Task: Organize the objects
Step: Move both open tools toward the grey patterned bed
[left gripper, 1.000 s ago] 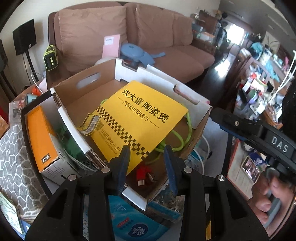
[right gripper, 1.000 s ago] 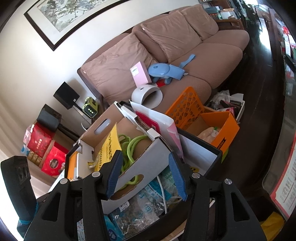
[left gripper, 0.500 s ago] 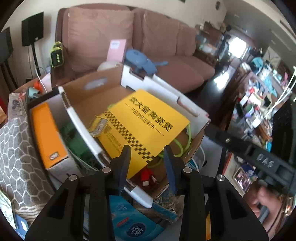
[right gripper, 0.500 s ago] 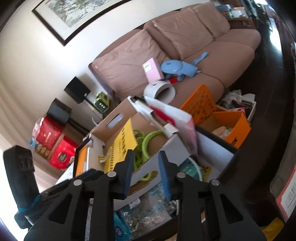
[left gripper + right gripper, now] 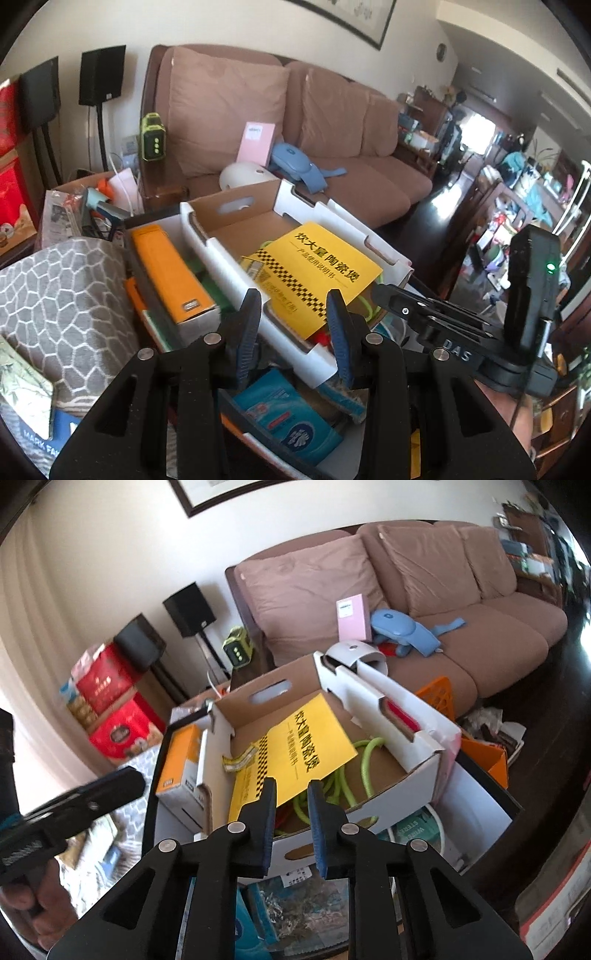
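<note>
Sorting seems mid-way: yellow booklet (image 5: 295,755) and green hose (image 5: 343,775) lie in the cardboard box (image 5: 421,771) (clutter remains nearby); left claw (image 5: 293,312) released, right claw (image 5: 290,794) closing, both empty.

Yellow booklet (image 5: 317,275) with black checkered band, lying over lime-green tubing (image 5: 364,764) in a white-and-brown cardboard box (image 5: 373,698). Orange carton (image 5: 166,273) beside; grey honeycomb-patterned cloth (image 5: 62,291). Dusty-pink sofa (image 5: 332,122) beyond.
</note>
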`<state>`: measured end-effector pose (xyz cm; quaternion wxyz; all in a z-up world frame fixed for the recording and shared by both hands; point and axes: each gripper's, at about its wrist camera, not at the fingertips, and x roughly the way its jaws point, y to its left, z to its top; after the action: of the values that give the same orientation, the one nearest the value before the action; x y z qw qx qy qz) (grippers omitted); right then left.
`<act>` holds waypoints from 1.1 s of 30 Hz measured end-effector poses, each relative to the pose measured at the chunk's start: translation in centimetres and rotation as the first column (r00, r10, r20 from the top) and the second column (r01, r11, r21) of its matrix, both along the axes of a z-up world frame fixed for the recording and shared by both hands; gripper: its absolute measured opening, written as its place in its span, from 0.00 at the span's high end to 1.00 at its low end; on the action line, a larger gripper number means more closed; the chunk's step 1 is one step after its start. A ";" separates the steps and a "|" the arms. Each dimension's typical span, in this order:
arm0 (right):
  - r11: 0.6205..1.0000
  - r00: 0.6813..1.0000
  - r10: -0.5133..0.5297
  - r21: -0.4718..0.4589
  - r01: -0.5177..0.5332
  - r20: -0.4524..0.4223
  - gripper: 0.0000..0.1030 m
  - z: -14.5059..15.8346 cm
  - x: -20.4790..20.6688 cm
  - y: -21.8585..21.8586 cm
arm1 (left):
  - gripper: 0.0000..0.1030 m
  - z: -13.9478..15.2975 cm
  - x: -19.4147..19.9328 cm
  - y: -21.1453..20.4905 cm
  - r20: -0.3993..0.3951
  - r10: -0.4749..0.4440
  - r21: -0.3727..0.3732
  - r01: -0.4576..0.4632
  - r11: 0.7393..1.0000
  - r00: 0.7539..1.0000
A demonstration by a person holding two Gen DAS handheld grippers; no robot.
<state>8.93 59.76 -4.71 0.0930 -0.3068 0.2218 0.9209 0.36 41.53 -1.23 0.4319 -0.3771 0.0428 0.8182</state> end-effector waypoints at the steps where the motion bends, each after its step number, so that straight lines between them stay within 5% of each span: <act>1: 1.000 1.000 -0.003 0.024 0.002 0.016 0.85 -0.1 -0.2 -0.3 | 0.68 0.0 0.1 -0.5 -0.014 0.006 -0.004 -0.006 1.000 1.000; 5: 0.981 0.997 -0.044 0.190 0.030 0.070 0.86 0.1 -0.6 -1.6 | 0.68 -0.2 0.7 -2.3 -0.055 0.041 -0.022 -0.042 0.999 0.998; 15: 0.959 0.989 -0.037 0.283 -0.005 0.145 0.88 -1.1 -2.2 -3.3 | 0.68 -0.6 0.5 -5.2 -0.084 0.136 -0.017 -0.138 0.990 0.987; 33: 0.959 0.996 -0.017 0.284 -0.008 0.086 0.88 -0.1 -1.7 -3.7 | 0.68 -0.4 1.6 -5.2 -0.089 0.129 -0.009 -0.130 0.991 0.988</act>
<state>7.21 56.08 -4.83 0.1479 -0.3301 0.0839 0.9285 1.96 36.33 -1.65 0.3727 -0.3456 0.0432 0.8601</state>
